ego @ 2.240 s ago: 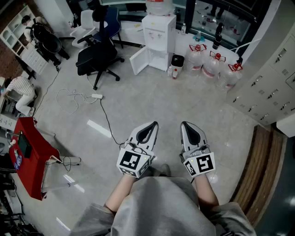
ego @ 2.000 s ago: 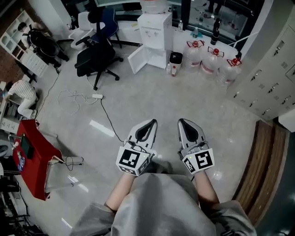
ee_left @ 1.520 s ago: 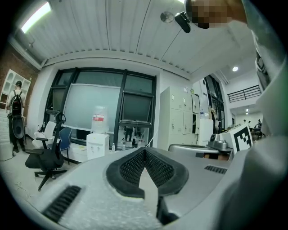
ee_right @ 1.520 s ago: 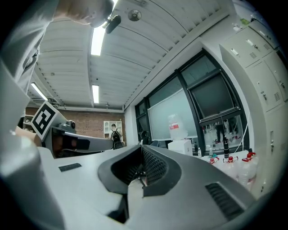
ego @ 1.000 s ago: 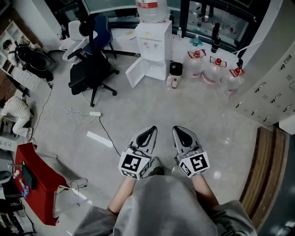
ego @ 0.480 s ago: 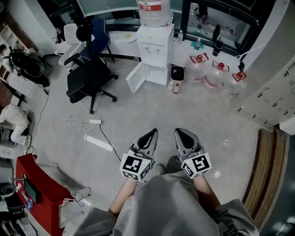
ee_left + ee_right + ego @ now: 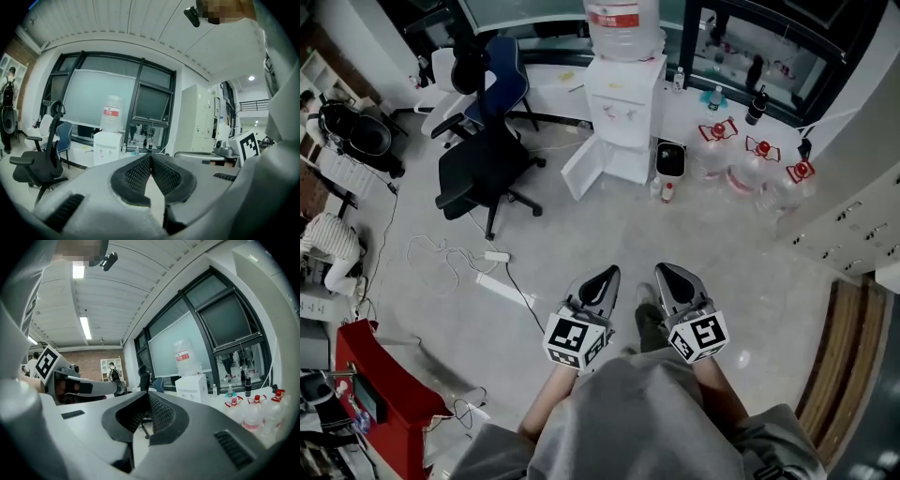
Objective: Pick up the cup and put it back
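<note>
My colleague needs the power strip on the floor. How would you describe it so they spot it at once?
Find the black office chair at the left. On the floor just nearer the camera lies the white power strip. Unlike the longer white bar beside it, it trails a looped white cable and a black cord.

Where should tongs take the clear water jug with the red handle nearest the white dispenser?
Probably by the red handle, from above: the clear water jug stands upright with the handle on top, and its round body looks too wide to clamp.
</note>
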A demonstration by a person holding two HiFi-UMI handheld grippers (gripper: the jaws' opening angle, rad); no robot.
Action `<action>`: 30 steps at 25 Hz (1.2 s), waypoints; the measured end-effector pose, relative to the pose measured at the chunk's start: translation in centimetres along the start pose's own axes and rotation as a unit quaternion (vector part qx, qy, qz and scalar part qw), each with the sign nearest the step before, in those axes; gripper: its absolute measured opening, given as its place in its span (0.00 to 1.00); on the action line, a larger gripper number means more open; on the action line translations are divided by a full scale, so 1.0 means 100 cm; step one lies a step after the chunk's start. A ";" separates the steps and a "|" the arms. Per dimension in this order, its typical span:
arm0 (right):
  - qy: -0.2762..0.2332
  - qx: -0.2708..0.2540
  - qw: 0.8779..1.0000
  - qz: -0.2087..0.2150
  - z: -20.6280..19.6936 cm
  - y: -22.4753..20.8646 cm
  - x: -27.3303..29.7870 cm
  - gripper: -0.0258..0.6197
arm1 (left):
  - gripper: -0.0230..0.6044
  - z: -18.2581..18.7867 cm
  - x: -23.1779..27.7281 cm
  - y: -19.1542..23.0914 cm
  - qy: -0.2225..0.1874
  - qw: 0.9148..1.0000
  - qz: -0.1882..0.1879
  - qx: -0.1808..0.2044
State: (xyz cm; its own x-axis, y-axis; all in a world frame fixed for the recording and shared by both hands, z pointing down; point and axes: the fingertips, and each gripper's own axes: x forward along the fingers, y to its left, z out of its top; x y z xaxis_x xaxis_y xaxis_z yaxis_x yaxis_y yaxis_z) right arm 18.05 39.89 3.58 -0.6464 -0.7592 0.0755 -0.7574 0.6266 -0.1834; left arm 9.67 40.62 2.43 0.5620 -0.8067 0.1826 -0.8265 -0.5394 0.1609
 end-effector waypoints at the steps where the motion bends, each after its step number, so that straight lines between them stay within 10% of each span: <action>1: 0.002 0.002 1.000 0.003 0.002 -0.008 0.009 0.06 | 0.05 0.004 0.010 0.006 0.000 1.000 0.004 -0.001; 18: 0.014 0.025 0.998 0.052 0.026 -0.134 0.147 0.06 | 0.05 0.048 0.154 0.099 0.012 0.998 0.063 -0.001; 30: 0.029 0.045 0.997 0.054 0.008 -0.144 0.232 0.06 | 0.05 0.043 0.183 0.187 0.027 0.997 0.070 -0.006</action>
State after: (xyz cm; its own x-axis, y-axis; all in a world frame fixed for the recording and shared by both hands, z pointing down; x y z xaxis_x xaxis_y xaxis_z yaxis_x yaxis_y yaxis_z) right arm 14.09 13.11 7.18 -0.7294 -0.6757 0.1068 -0.6741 0.6835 -0.2801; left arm 4.38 14.77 4.56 0.4416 -0.8598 0.2563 -0.8971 -0.4188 0.1408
